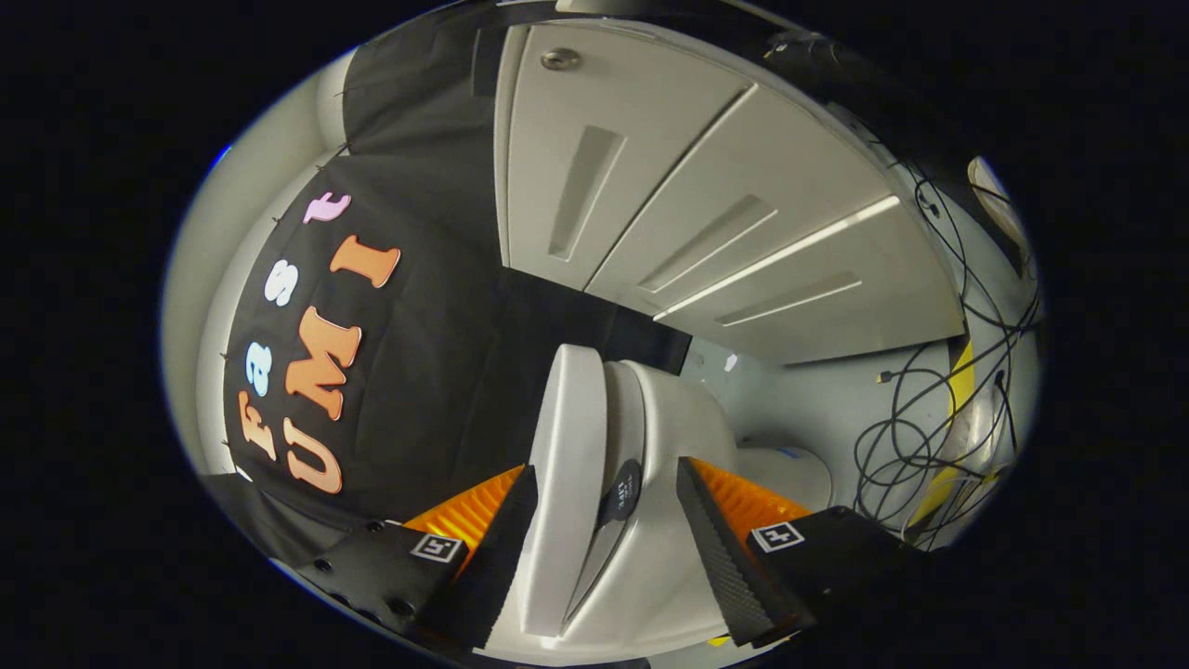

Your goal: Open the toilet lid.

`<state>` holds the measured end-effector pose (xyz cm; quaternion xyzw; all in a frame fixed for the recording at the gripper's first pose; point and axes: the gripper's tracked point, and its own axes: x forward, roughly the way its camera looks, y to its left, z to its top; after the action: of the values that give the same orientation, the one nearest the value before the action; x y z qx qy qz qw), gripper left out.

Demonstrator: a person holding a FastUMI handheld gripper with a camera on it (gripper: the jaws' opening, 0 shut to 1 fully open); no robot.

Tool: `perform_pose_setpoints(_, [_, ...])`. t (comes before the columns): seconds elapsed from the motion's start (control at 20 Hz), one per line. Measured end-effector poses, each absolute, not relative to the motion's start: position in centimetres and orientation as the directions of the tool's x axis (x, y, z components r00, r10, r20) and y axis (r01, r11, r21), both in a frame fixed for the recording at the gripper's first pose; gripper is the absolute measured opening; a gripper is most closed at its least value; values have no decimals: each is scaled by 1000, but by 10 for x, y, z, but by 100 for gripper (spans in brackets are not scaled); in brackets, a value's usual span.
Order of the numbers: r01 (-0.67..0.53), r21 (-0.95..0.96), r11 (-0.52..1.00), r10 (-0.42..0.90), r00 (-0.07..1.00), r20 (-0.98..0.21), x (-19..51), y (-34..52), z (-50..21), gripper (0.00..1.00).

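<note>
Gripper [606, 520] rolled sideways, fingers spread wide around the toilet lid [567, 483], which sits edge-on between them above the toilet bowl [669, 437], neither pad clearly touching it, probably lined up to catch the lid's edge.

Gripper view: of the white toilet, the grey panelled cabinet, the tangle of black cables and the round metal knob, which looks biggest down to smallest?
1. Grey panelled cabinet
2. White toilet, between the claw fingers; nearness inflates it
3. Tangle of black cables
4. Round metal knob
</note>
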<state>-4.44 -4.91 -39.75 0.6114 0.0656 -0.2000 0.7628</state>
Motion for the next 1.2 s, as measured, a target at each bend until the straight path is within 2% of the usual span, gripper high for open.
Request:
perform_pose_setpoints(0.05, [379, 910, 167, -214, 915, -342, -40, -46, -401, 96])
perform_pose_setpoints(0.2, [366, 919, 148, -193, 922, -336, -32, -43, -410, 86])
perform_pose_setpoints(0.35, [348, 930, 121, -206, 925, -320, -29, -46, -415, 72])
perform_pose_setpoints(0.4, [356, 926, 126, -202, 923, -327, -27, -45, -419, 61])
perform_pose_setpoints(0.6, [378, 916, 138, -175, 919, -353, -21, -44, -428, 44])
perform_pose_setpoints(0.75, [360, 923, 136, -166, 927, -337, -14, -46, -420, 37])
perform_pose_setpoints(0.8, [368, 920, 136, -159, 925, -346, -11, -45, -421, 23])
perform_pose_setpoints(1.0, [342, 936, 79, -177, 929, -325, -10, -50, -417, 10])
perform_pose_setpoints(1.1, [337, 940, 58, -189, 928, -321, -12, -49, -415, 9])
perform_pose_setpoints(1.2, [352, 931, 100, -186, 926, -330, -11, -48, -410, 8])
